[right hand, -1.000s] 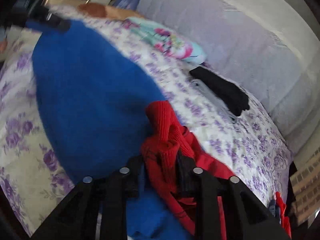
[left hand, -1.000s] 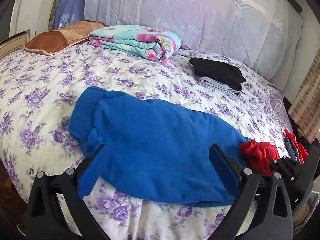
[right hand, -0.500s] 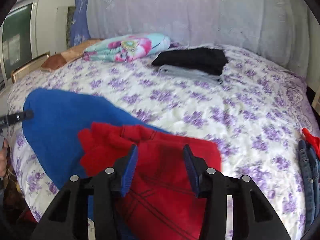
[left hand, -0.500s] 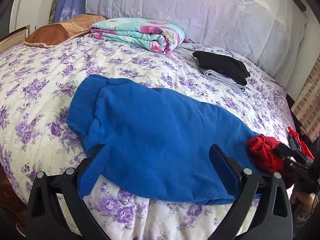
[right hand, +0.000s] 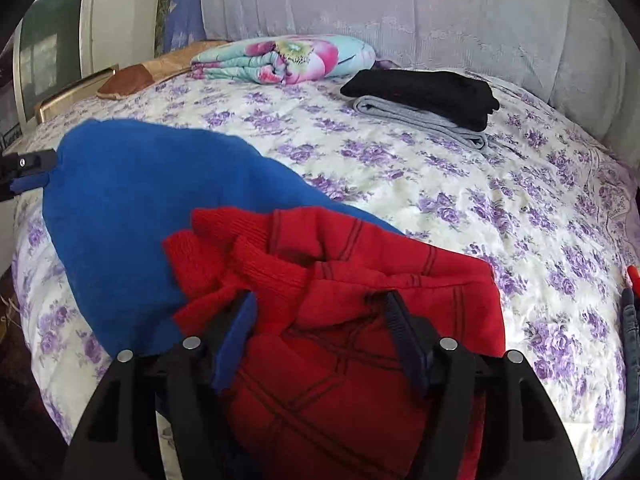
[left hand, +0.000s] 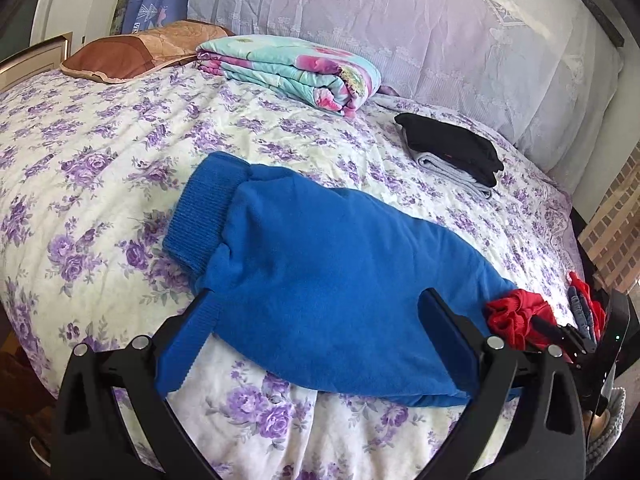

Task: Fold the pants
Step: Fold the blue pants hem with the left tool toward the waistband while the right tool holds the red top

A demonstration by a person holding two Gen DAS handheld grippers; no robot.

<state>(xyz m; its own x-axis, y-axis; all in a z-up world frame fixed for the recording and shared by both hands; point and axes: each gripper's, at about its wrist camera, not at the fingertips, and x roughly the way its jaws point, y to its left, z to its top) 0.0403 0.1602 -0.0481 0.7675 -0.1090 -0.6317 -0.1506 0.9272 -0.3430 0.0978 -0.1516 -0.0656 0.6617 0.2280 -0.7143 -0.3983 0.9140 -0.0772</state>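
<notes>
Blue fleece pants (left hand: 340, 260) lie lengthwise across the flowered bedspread (left hand: 100, 152), ribbed cuff to the left. My left gripper (left hand: 320, 300) stands open over their near edge, nothing pinched; its tip shows at the left of the right wrist view (right hand: 28, 164). A red knit garment (right hand: 360, 280) with dark stripes lies bunched on the right end of the blue pants (right hand: 132, 200). My right gripper (right hand: 320, 300) hovers over it, jaws opening, the red cloth loose between the pads. The right gripper (left hand: 560, 328) is also seen beside the red garment (left hand: 516, 316).
At the back lie a folded floral blanket (left hand: 296, 68), a brown pillow (left hand: 132, 50) and a black-on-grey stack of folded clothes (left hand: 452, 148). Jeans and a red item (right hand: 632, 320) sit at the bed's right edge. A padded lavender headboard (left hand: 400, 20) rises behind.
My right gripper rolled upright and spread its jaws, letting the red cloth drop flat onto the pants' end. The left gripper stayed put.
</notes>
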